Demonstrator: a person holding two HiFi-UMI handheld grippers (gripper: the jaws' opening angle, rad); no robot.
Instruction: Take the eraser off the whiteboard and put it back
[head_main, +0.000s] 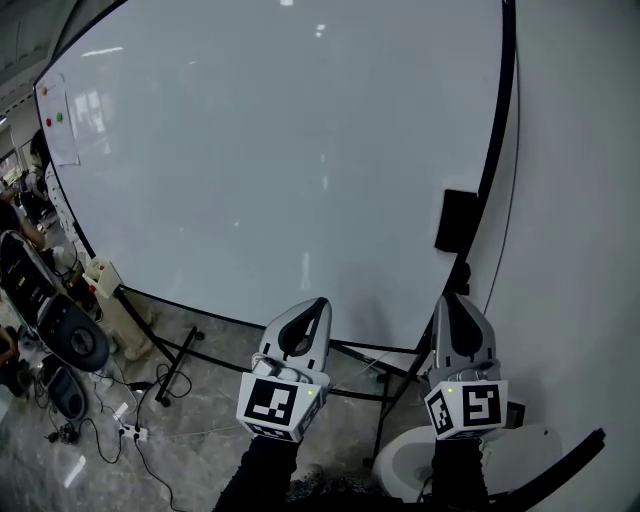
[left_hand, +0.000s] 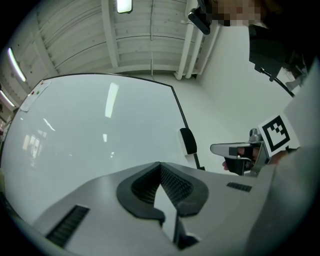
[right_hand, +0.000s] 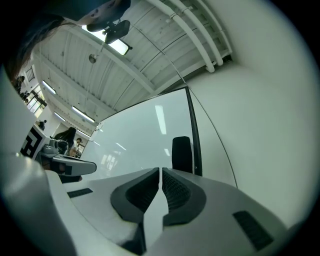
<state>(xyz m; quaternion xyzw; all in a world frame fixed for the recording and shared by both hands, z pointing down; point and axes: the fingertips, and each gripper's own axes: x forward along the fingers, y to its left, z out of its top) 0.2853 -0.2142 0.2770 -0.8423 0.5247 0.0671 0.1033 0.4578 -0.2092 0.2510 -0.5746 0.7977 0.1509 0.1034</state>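
Right gripper view: the jaws of the right gripper (right_hand: 160, 171) are seen pressed together, with nothing pinched between them. The jaws of the left gripper (left_hand: 160, 165) are likewise closed and empty. Beyond the right jaws, the black eraser (right_hand: 181, 154) is stuck upright on the whiteboard (right_hand: 140, 135), close to its right edge and untouched. Both grippers are held short of the board.
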